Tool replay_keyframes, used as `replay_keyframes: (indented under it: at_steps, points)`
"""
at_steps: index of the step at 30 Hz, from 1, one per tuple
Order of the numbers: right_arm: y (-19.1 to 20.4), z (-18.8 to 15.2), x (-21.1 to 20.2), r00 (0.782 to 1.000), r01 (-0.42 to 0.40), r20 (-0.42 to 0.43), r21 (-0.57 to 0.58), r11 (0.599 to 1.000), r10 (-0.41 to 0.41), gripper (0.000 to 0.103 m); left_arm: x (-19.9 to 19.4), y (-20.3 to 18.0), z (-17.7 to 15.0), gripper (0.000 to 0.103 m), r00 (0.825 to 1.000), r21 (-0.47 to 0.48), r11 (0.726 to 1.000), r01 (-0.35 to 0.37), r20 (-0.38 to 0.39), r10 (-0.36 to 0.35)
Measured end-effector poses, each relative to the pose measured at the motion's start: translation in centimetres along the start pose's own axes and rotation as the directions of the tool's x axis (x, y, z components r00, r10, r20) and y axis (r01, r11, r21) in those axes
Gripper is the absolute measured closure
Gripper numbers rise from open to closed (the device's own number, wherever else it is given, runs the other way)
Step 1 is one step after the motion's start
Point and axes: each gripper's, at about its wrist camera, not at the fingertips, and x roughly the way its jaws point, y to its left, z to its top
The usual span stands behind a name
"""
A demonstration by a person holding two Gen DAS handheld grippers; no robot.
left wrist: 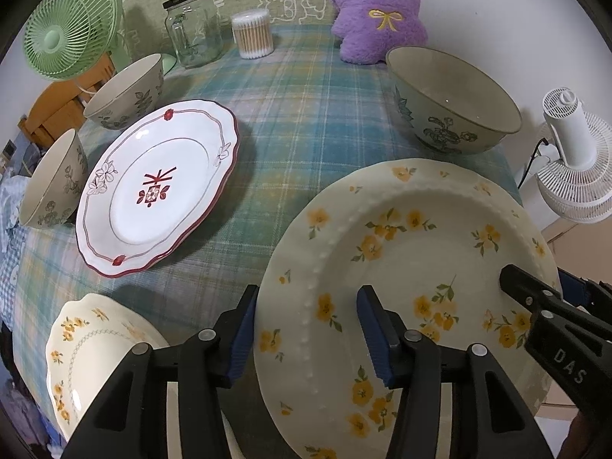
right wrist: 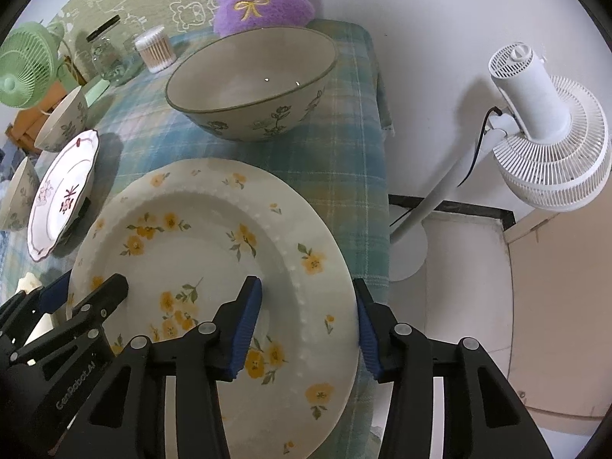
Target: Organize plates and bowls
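Observation:
A large cream plate with yellow flowers [left wrist: 401, 237] [right wrist: 199, 252] lies near the table's right edge. My left gripper [left wrist: 308, 294] [right wrist: 88, 287] is shut on its left rim, one finger outside the edge and one in the well. My right gripper [right wrist: 306, 283] [left wrist: 539, 283] is shut on the opposite rim in the same way. A white plate with red trim [left wrist: 157, 187] [right wrist: 61, 195] sits to the left, with two small floral bowls [left wrist: 126, 91] [left wrist: 53, 183] beside it. A large floral bowl [left wrist: 451, 95] [right wrist: 252, 88] stands behind the held plate. A smaller cream flowered plate [left wrist: 91, 348] lies at the near left.
At the back of the plaid tablecloth [left wrist: 306, 122] stand a glass jar [left wrist: 193, 32], a tub of cotton swabs [left wrist: 252, 34], a purple plush [left wrist: 378, 11] and a green fan [left wrist: 69, 26]. A white fan [right wrist: 547, 126] stands on the floor past the right table edge.

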Motion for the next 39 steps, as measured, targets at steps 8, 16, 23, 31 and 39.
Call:
replay_keyframes:
  at_steps: [8, 16, 23, 31, 39]
  points:
    - [-0.2, -1.3, -1.5, 1.000, 0.010, 0.009, 0.026, 1.000, -0.010, 0.055, -1.6, 0.0, -1.0, 0.053, 1.000, -0.006, 1.000, 0.020, 0.016, -0.020]
    - [-0.4, -2.1, -3.4, 0.999, 0.015, 0.032, 0.049, 0.999, -0.017, 0.055, -3.5, 0.0, -1.4, 0.053, 0.999, 0.004, 1.000, 0.029, 0.042, -0.029]
    - [-0.4, -2.9, -5.4, 0.998, 0.022, 0.060, 0.071, 0.997, -0.027, 0.055, -5.2, 0.3, -1.3, 0.053, 0.996, 0.014, 0.999, 0.046, 0.076, -0.047]
    - [0.6, -3.6, -6.9, 0.997, 0.017, 0.079, 0.084, 0.996, -0.023, 0.057, -6.4, 1.7, -2.0, 0.053, 0.993, 0.027, 0.998, 0.051, 0.102, -0.053]
    - [2.9, -5.0, -7.8, 0.996, 0.019, 0.084, 0.092, 0.996, -0.027, 0.057, -7.4, 3.9, -3.2, 0.053, 0.992, 0.052, 0.997, 0.051, 0.116, -0.057]
